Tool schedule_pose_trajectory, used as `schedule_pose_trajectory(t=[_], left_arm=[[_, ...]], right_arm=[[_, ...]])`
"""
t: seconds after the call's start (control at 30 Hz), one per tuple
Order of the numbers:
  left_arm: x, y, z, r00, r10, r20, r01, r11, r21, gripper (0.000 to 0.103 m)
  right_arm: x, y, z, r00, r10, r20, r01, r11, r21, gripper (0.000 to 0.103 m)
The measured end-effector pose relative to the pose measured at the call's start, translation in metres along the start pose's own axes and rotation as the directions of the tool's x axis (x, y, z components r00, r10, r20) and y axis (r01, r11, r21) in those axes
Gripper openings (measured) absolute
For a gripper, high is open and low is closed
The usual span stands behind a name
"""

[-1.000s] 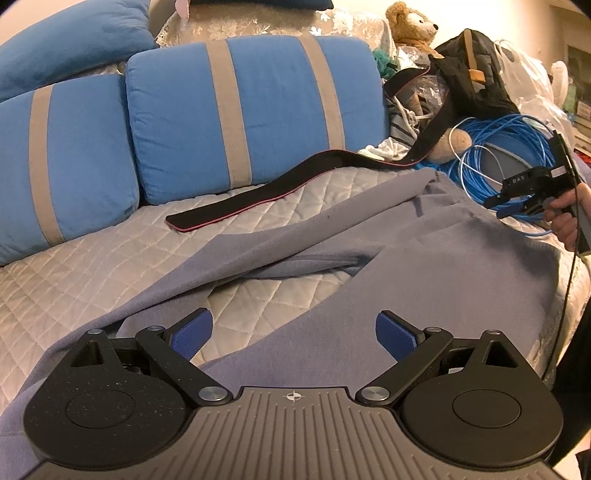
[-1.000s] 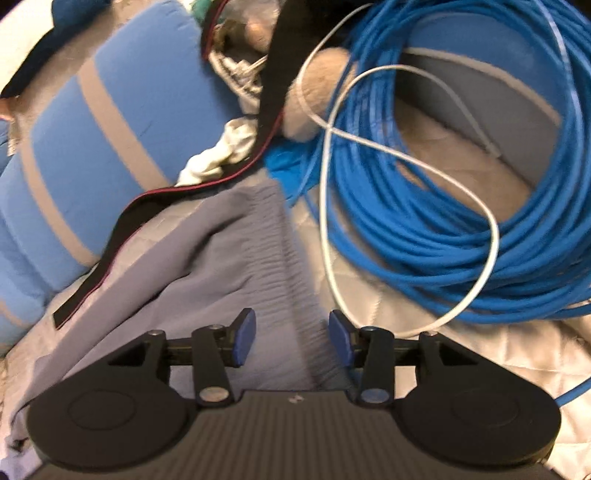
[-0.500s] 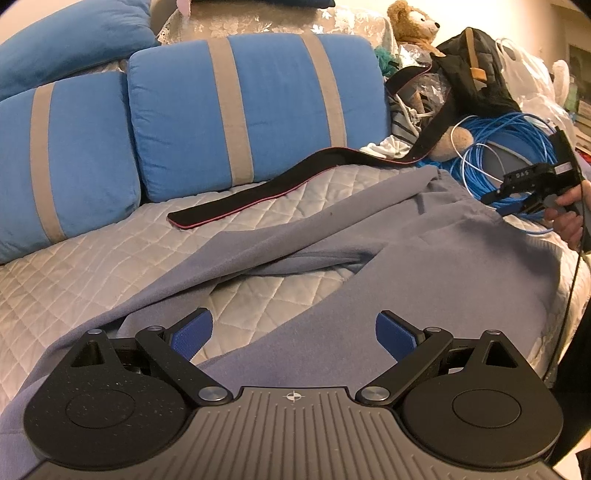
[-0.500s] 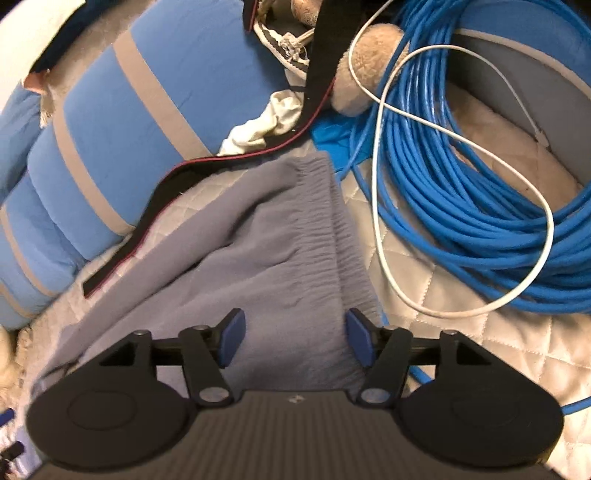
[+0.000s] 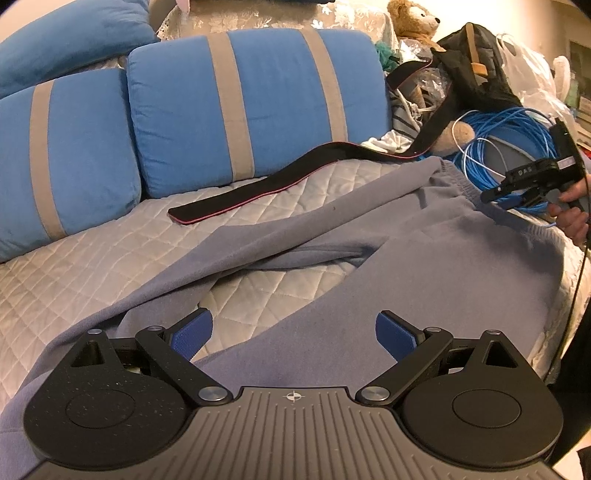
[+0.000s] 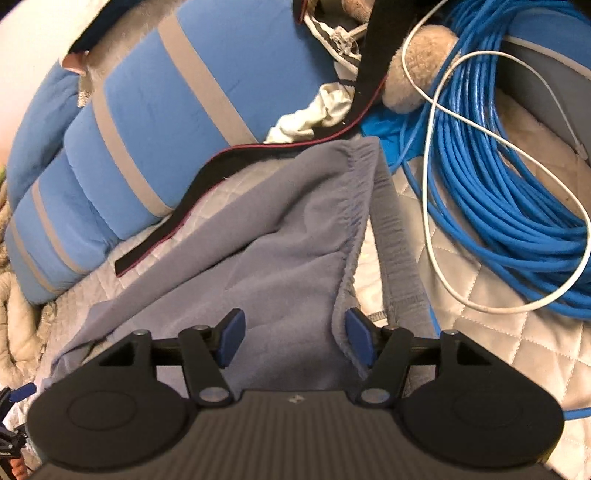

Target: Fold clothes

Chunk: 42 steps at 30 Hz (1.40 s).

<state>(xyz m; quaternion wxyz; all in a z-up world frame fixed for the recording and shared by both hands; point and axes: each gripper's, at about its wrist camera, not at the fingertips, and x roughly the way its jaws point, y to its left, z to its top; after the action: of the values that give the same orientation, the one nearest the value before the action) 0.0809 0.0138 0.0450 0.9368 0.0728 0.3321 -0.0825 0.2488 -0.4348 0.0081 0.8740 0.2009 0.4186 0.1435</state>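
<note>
Blue cushions [image 5: 251, 107] with grey stripes stand along the back of a quilted cover [image 5: 74, 258]; a long black strap [image 5: 258, 192] with a red edge lies in front of them. A coil of blue cable [image 6: 498, 177] lies at the far right, a white cord [image 6: 436, 192] looped over it; a teddy bear [image 5: 413, 18] sits behind.

Bed: quilted pale-grey cover [image 5: 92, 266], diamond stitching.
Cushions: blue with grey stripes [image 5: 251, 99], propped along the bed's far edge.
Behind cushions: lace-patterned cloth [image 5: 258, 18]; teddy bear [image 5: 413, 18] at its right end.
Right of cushions: black bag [image 5: 476, 62], white plastic bags [image 5: 535, 74].
Light: warm, indoor.
</note>
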Motion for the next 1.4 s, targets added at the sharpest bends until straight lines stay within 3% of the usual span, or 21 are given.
schedule_pose_trajectory(t=[0.1, 0.27, 0.4, 0.77, 1.27, 1.4], left_arm=[[0.000, 0.000, 0.000, 1.000, 0.000, -0.002, 0.000, 1.000, 0.000, 0.097], [0.000, -0.002, 0.001, 1.000, -0.003, -0.001, 0.003, 1.000, 0.005, 0.097], [0.001, -0.002, 0.000, 1.000, -0.004, -0.002, 0.004, 1.000, 0.007, 0.097], [0.002, -0.002, -0.002, 1.000, 0.001, -0.004, -0.001, 1.000, 0.008, 0.097], [0.001, -0.002, -0.001, 1.000, -0.004, 0.003, 0.004, 1.000, 0.007, 0.097], [0.001, -0.003, 0.000, 1.000, -0.004, 0.002, 0.004, 1.000, 0.005, 0.097]], right_arm=[[0.007, -0.002, -0.001, 0.997, -0.069, -0.022, 0.069, 0.998, -0.011, 0.065], [0.009, -0.009, -0.001, 0.999, -0.045, -0.015, 0.045, 0.999, 0.021, 0.058], [0.011, -0.017, -0.001, 0.996, -0.089, -0.013, 0.090, 0.993, 0.076, 0.008], [0.004, -0.007, 0.001, 0.960, -0.268, 0.078, 0.270, 0.963, -0.009, 0.006], [0.003, -0.004, 0.004, 0.920, -0.368, 0.137, 0.376, 0.926, -0.036, 0.005], [0.006, -0.005, 0.004, 0.921, -0.373, 0.116, 0.380, 0.924, -0.044, 0.006]])
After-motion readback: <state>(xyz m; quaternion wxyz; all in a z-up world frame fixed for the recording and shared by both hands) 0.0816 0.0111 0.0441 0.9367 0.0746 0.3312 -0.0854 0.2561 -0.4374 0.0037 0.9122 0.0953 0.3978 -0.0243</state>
